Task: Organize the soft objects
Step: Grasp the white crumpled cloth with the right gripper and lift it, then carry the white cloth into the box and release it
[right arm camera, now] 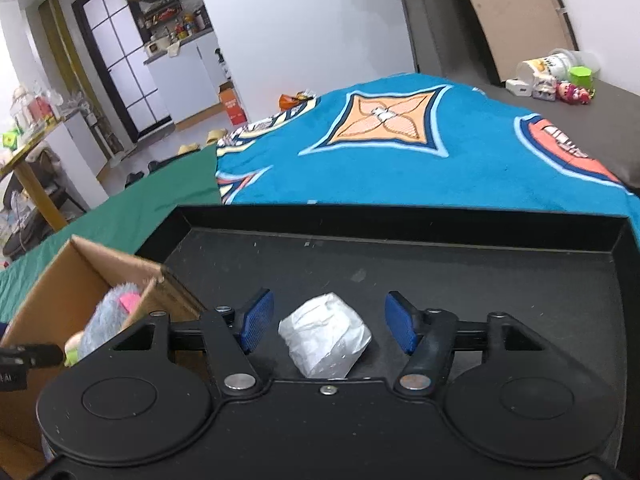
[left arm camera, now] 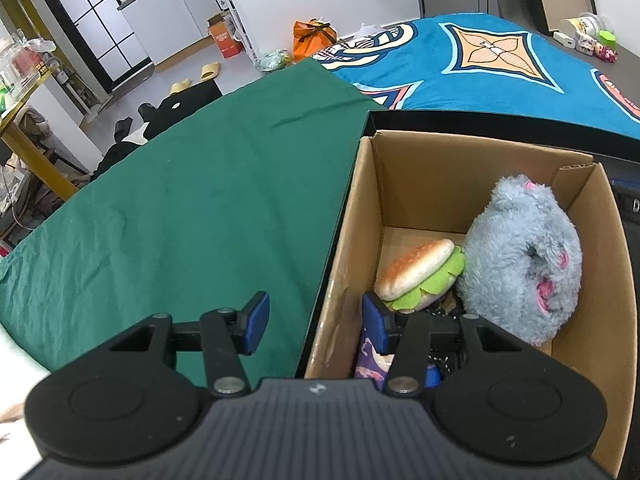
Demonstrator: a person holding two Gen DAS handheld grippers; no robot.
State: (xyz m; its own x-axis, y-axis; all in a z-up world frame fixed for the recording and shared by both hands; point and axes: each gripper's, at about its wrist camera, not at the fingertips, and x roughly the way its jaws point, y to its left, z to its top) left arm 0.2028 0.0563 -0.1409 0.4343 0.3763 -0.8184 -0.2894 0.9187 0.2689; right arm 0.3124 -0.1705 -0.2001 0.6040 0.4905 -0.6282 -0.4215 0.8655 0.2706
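Note:
A cardboard box point(left arm camera: 360, 216) holds a grey plush toy point(left arm camera: 524, 256), a plush burger point(left arm camera: 420, 274) and a purple patterned soft item point(left arm camera: 370, 360) low in its near corner. My left gripper point(left arm camera: 316, 322) is open and straddles the box's left wall, one finger outside over the green cloth, the other inside by the burger. In the right wrist view a white crumpled soft bundle point(right arm camera: 326, 334) lies on a black tray point(right arm camera: 400, 220). My right gripper point(right arm camera: 326, 326) is open with the bundle between its fingers, not touching. The box point(right arm camera: 60, 276) and grey plush point(right arm camera: 112, 316) show at left.
A green cloth point(left arm camera: 192, 200) covers the surface left of the box. A blue patterned blanket point(right arm camera: 400, 140) lies beyond the tray. Small toys and a container point(right arm camera: 556, 76) sit at the far right. Slippers and bags lie on the floor point(left arm camera: 208, 72).

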